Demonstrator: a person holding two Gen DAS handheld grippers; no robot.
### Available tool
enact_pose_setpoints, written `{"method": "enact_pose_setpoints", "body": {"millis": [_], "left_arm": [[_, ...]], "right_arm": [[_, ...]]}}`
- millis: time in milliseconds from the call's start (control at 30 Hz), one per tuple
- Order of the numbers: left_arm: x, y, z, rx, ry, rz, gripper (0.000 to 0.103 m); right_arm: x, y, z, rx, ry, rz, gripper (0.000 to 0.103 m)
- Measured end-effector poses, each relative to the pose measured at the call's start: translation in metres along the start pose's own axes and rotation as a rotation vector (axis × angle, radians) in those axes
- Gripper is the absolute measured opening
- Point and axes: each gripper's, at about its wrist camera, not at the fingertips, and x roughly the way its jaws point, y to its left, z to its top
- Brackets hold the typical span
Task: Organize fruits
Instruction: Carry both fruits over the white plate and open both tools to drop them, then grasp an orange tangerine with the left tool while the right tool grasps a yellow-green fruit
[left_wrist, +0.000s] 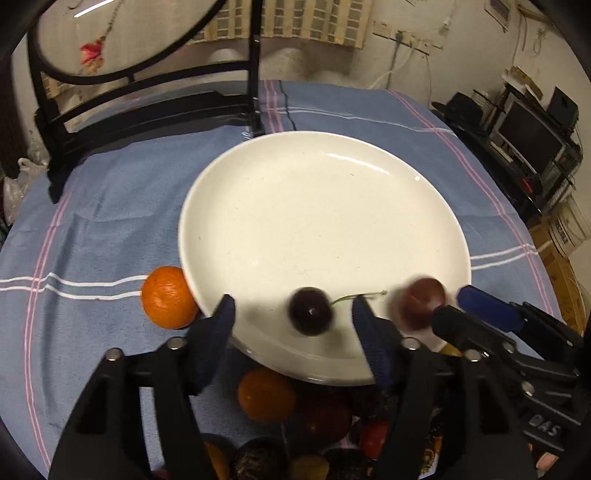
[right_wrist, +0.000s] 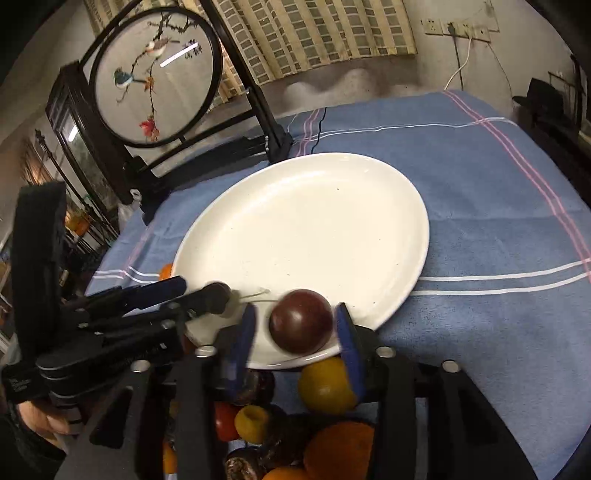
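Note:
A white plate lies on the blue cloth; it also shows in the right wrist view. In the left wrist view a dark cherry with a green stem rests on the plate's near rim, between the open fingers of my left gripper, touching neither. In the right wrist view a dark red plum sits on the near rim between the open fingers of my right gripper. The plum and right gripper show at the right of the left wrist view. An orange lies against the plate's left edge.
Several mixed fruits lie in a pile just below both grippers at the table's near edge. A black framed round screen stands at the far left of the table. Shelves with electronics are beyond the right edge.

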Motion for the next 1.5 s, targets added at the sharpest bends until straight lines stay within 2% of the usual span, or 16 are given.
{"method": "enact_pose_setpoints", "body": {"millis": [133,200,267,367,500,733,867,967,1067,1200,1433,1500], "left_arm": [[-0.019,0.008,-0.008,-0.015,-0.005,0.0,0.065],[-0.033,0.014,-0.017,-0.015,-0.007,-0.002,0.078],[-0.049,0.023,-0.029,-0.012,-0.027,0.008,0.087],[-0.07,0.034,-0.051,-0.01,-0.056,0.025,0.089],[-0.088,0.046,-0.083,-0.033,-0.062,0.031,0.091],[-0.094,0.064,-0.134,-0.095,-0.019,0.027,0.091],[-0.094,0.072,-0.153,-0.132,0.003,0.026,0.091],[-0.096,0.07,-0.163,-0.123,0.009,0.027,0.091],[-0.099,0.063,-0.167,-0.092,0.003,0.034,0.091],[-0.099,0.052,-0.167,-0.062,0.001,0.033,0.091],[-0.086,0.022,-0.164,-0.005,0.036,0.001,0.091],[-0.081,0.013,-0.162,0.014,0.041,-0.005,0.084]], "right_arm": [[-0.017,0.003,-0.003,-0.024,-0.012,-0.007,0.058],[-0.031,0.005,-0.005,-0.041,-0.025,-0.019,0.059],[-0.046,0.007,-0.012,-0.066,-0.037,-0.046,0.064],[-0.064,0.006,-0.026,-0.094,-0.042,-0.08,0.066],[-0.08,0.006,-0.058,-0.16,0.006,-0.136,0.066],[-0.082,0.016,-0.108,-0.268,0.079,-0.217,0.066],[-0.074,0.018,-0.116,-0.28,0.1,-0.244,0.048],[-0.063,0.015,-0.116,-0.268,0.115,-0.271,0.045],[-0.056,0.007,-0.118,-0.238,0.114,-0.305,0.025],[-0.062,0.005,-0.122,-0.213,0.087,-0.281,0.025],[-0.078,0.006,-0.129,-0.188,0.054,-0.184,0.025],[-0.081,0.008,-0.132,-0.191,0.051,-0.157,0.025]]}}
